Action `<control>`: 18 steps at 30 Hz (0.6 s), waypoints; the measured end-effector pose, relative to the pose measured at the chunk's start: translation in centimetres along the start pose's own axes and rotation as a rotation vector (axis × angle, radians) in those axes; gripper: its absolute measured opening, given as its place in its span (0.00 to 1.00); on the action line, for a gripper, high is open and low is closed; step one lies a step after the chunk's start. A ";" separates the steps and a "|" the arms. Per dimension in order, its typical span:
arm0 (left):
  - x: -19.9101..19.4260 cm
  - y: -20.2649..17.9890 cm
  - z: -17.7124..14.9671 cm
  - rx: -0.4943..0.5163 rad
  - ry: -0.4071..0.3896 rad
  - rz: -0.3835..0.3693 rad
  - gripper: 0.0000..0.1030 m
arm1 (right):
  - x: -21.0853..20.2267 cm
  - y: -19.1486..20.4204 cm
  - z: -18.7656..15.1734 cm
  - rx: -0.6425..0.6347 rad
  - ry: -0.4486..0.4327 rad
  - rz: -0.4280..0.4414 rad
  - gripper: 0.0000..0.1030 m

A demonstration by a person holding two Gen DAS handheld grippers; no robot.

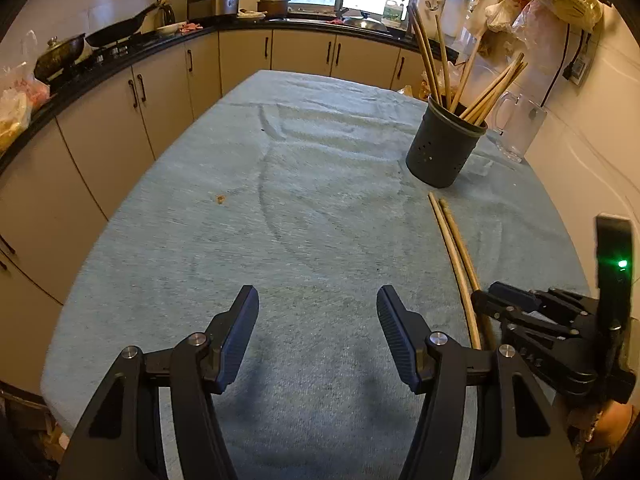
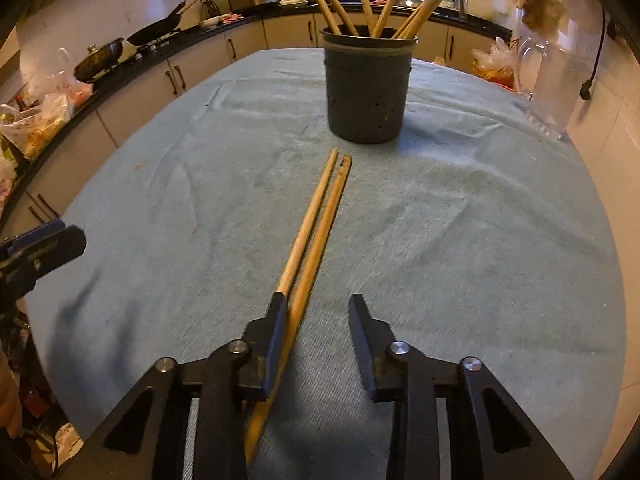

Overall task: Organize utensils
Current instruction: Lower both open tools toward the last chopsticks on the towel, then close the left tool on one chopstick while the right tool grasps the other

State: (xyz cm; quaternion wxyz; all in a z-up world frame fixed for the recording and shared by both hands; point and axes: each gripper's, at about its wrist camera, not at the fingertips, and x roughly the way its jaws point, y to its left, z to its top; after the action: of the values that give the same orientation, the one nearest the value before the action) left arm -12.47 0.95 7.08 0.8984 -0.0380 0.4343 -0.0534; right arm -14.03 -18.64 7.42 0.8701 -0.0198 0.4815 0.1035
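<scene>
two chopsticks on the cloth, right fingers around one of them

the right gripper (image 2: pixel 318 340) sits low over the table with its fingers narrowed but not closed. the left finger (image 2: pixel 276 344) lies against the pair of chopsticks (image 2: pixel 316 220); one stick runs along its inner face into the gap, the other passes under or behind it. the right finger is clear of both, so nothing is pinched. the left gripper (image 1: pixel 318 340) hangs over bare cloth with its fingers moderately wide and nothing between them; its ribbed blue pads (image 1: pixel 396 336) face each other.

the chopsticks are long, round, pale wood, side by side and nearly touching, flat on the cloth, their far ends pointing at the holder (image 2: pixel 366 88). that holder is a dark, matte cylinder with small holes in its wall, standing upright just beyond the stick tips, with more wooden chopsticks leaning out of it. nothing lies between the loose pair and the holder.

the tablecloth (image 1: pixel 280 200) is a pale blue, nappy fabric with soft creases and a small brown spot. a clear glass mug (image 1: pixel 518 128) stands just beside the holder, near the tiled wall. beige cabinets under a black counter curve behind the table.
</scene>
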 end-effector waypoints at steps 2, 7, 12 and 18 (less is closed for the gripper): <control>0.4 0.0 0.1 -0.001 0.007 -0.008 0.59 | 0.4 0.4 0.1 -0.018 -0.007 -0.028 0.28; 1.2 -0.3 0.0 0.004 0.030 -0.018 0.59 | 0.9 0.9 1.3 -0.014 -0.017 -0.054 0.24; 1.5 -1.9 -0.5 0.040 0.050 -0.035 0.59 | 0.6 -1.1 1.2 0.091 -0.018 -0.053 0.08; 2.1 -6.1 -1.3 0.149 0.083 -0.081 0.59 | -1.2 -5.4 -1.1 0.233 -0.022 -0.061 0.08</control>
State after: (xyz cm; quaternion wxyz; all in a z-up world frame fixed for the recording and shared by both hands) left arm -12.62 -5.42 5.31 0.8771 0.0135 0.4640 -0.1235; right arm -14.50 -24.27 7.53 0.8745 0.0677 0.4799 0.0204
